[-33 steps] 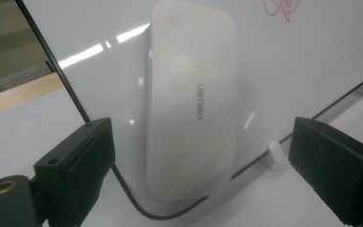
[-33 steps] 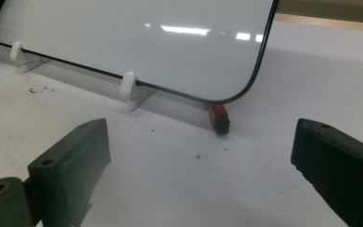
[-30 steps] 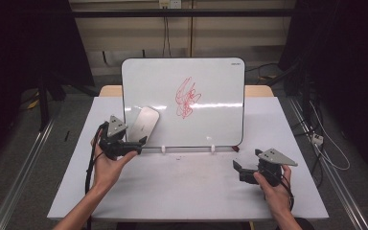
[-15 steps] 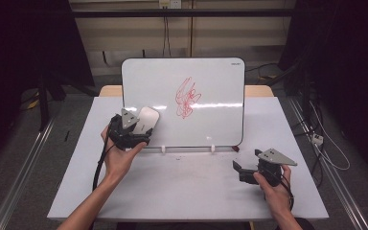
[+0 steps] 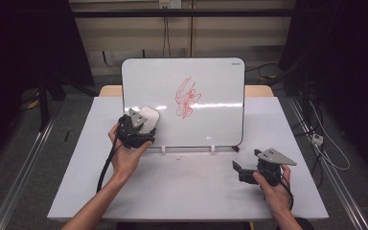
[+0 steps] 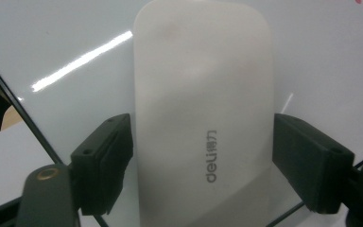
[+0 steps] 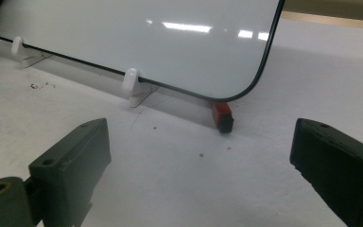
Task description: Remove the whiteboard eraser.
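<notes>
White eraser (image 6: 201,118) with grey "deli" lettering, lying flat against the whiteboard (image 5: 211,81) near its lower left corner, well left of the red scribble (image 5: 187,97) at the board's middle. Left gripper (image 5: 141,129) at the eraser, jaws just closing in on either long side of it, both pads at its edges with no clear gap; firm pressure not certain. Whiteboard propped upright on white clips (image 7: 131,80) toward the far edge of the desk (image 5: 191,191). Right gripper (image 5: 239,168) low over the desk near the right front corner, jaws spread wide with nothing between them. Small red-and-black marker end (image 7: 223,116) on the desk just under the board's lower right corner.
</notes>
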Demonstrator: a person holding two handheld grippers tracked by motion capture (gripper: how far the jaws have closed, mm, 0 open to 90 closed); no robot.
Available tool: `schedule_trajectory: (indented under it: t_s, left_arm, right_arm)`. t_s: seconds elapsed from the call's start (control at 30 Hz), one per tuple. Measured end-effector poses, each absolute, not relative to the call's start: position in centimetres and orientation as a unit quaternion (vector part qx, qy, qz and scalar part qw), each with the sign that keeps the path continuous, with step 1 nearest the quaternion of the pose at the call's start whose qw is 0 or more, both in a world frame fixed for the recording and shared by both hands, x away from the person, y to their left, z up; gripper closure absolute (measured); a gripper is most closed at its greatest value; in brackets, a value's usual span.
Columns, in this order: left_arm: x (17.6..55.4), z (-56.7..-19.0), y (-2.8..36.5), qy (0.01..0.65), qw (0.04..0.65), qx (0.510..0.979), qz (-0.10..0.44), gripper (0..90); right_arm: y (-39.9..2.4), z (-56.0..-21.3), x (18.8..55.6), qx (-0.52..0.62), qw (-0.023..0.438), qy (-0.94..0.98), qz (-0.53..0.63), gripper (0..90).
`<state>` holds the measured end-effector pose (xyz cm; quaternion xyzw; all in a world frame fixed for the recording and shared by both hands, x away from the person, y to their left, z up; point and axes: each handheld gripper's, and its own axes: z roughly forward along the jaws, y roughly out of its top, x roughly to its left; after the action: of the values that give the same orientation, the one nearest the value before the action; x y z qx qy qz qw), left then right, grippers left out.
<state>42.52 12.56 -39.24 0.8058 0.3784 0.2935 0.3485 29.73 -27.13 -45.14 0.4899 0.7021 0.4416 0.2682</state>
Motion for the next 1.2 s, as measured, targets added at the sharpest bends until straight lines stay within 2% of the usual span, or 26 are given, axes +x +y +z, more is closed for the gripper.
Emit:
schedule_trajectory:
  t_s: [0.03,0.5,1.2]
  left_arm:
    - [42.57,-39.42,12.4,0.383,0.351,0.801,0.297,28.1]
    - [42.61,-39.43,11.92,0.388,0.33,0.804,0.307,30.2]
    - [42.83,-39.14,12.71,0.382,0.345,0.811,0.28,30.5]
  right_arm:
    - [-27.18,-45.13,29.71,0.49,0.269,0.702,0.442,6.0]
    - [-27.1,-45.11,29.64,0.49,0.27,0.702,0.44,6.3]
    - [-27.06,-45.06,29.61,0.491,0.27,0.702,0.44,6.2]
